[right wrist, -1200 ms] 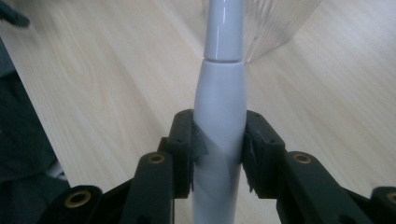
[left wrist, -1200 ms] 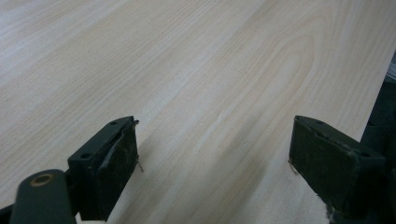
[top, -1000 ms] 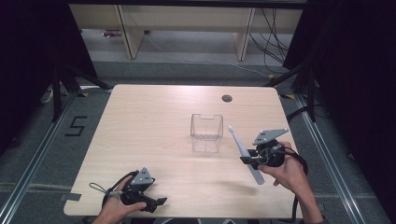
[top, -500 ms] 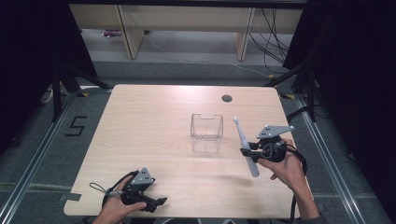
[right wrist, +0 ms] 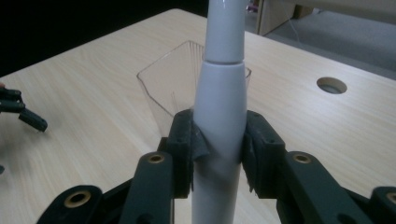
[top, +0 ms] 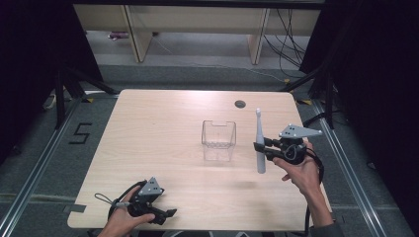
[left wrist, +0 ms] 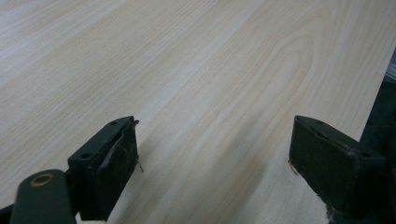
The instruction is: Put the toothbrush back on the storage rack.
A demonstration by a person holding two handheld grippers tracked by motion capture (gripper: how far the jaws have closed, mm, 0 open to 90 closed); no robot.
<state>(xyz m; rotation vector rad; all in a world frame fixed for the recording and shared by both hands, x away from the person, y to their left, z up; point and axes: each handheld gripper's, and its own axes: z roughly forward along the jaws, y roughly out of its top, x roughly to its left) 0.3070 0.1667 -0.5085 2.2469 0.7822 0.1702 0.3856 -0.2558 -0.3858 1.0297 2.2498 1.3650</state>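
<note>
Change: electric toothbrush (top: pixel 259 143) has swung from slanted to upright, nearer clear cup (top: pixel 218 140)
Right gripper (top: pixel 260 146): clamped on toothbrush handle
Left gripper (top: pixel 165 214): jaws apart, idle
Meaning: insertion likely next

A clear container (top: pixel 218 139) stands at the table's (top: pixel 163 128) centre. Just right of it, the right gripper (top: pixel 259 146) holds a toothbrush (top: pixel 259 143) upright. The left gripper (top: pixel 170 213) sits at lower left.

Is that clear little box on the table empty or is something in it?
Empty. The clear box shows only bare wood through its walls; the white toothbrush is outside it, held upright beside it.
</note>
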